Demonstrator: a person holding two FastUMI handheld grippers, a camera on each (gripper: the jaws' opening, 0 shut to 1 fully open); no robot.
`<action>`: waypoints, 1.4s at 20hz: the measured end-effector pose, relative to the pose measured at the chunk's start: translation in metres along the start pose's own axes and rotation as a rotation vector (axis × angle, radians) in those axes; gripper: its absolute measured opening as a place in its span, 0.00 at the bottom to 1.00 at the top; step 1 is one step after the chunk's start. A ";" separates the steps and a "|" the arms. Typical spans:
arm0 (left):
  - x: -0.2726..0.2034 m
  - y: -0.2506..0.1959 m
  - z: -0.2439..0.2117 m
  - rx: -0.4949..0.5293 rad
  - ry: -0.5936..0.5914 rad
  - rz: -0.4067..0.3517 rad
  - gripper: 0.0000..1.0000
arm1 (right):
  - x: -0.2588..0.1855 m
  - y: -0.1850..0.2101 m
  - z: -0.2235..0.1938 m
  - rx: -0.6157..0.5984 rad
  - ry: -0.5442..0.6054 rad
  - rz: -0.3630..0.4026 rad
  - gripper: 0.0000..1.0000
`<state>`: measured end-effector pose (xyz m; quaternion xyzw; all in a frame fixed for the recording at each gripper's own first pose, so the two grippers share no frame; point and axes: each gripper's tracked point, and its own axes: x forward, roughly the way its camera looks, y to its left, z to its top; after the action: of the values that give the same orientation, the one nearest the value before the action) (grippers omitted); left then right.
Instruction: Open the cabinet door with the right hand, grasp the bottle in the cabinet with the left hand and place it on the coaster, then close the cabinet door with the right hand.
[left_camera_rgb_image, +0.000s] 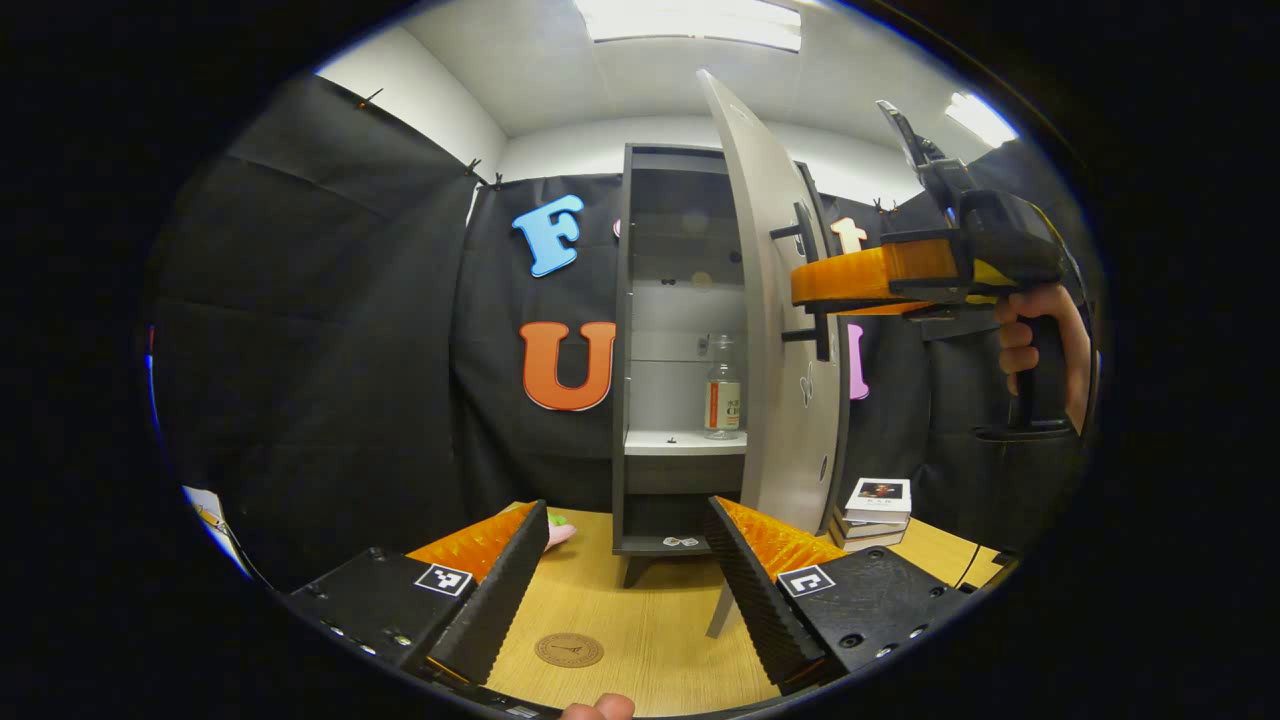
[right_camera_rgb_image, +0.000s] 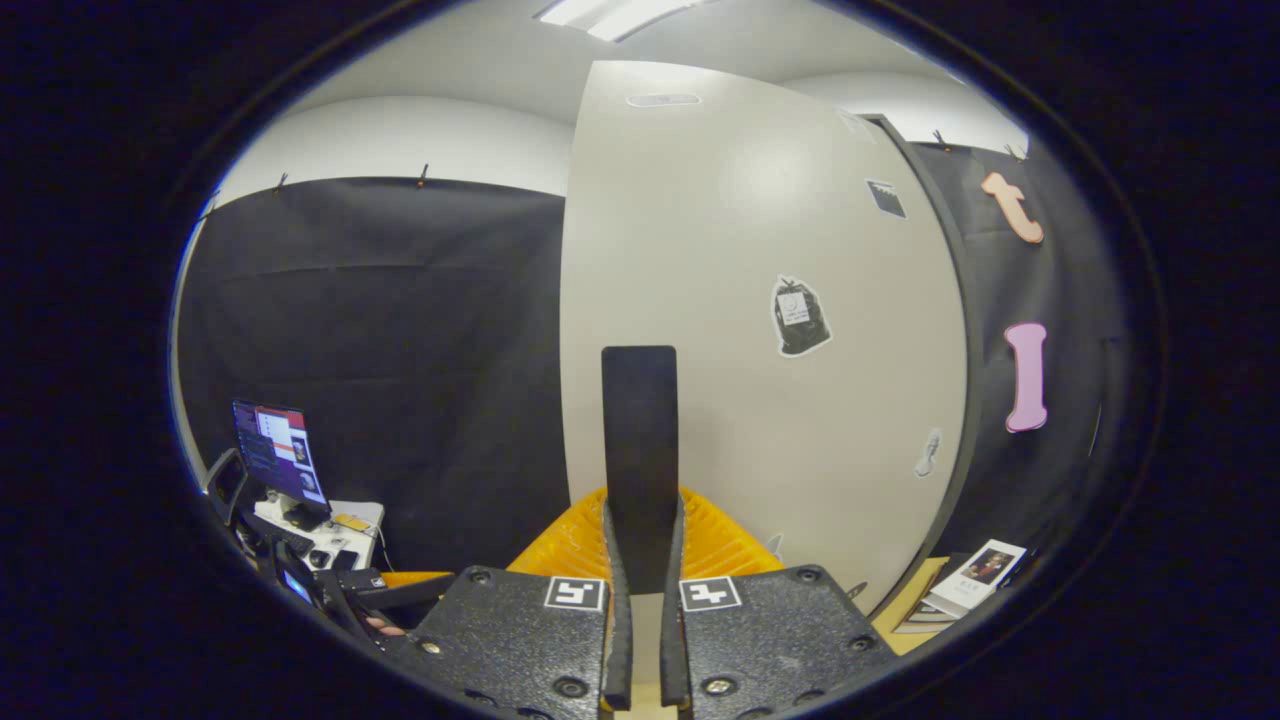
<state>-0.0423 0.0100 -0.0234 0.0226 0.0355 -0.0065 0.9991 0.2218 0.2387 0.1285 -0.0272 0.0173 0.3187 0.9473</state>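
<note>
Bottle (left_camera_rgb_image: 722, 400) stands untouched on the cabinet (left_camera_rgb_image: 680, 350) shelf; door (left_camera_rgb_image: 775, 330) swung open, our right gripper (right_camera_rgb_image: 640, 560) fingers clamped on its handle (right_camera_rgb_image: 640, 455). Left gripper (left_camera_rgb_image: 625, 575) fingers gape empty above the coaster (left_camera_rgb_image: 569, 650) near the surface's front edge.

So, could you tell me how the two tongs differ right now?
The left tongs are open and hold nothing, low over the table; the right tongs are shut on the door handle, raised at the open cabinet door. Both carry square markers.
</note>
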 end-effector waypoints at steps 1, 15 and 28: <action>0.002 -0.005 0.000 0.000 0.000 -0.013 0.95 | -0.003 -0.002 0.000 0.002 0.001 -0.010 0.14; 0.011 -0.069 -0.004 0.000 0.017 -0.145 0.95 | -0.042 -0.030 -0.002 0.005 -0.017 -0.225 0.13; 0.009 -0.100 -0.013 0.008 0.038 -0.204 0.95 | -0.112 -0.126 -0.005 0.046 -0.063 -0.535 0.04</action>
<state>-0.0355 -0.0891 -0.0412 0.0228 0.0568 -0.1077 0.9923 0.2086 0.0707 0.1343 0.0007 -0.0126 0.0574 0.9983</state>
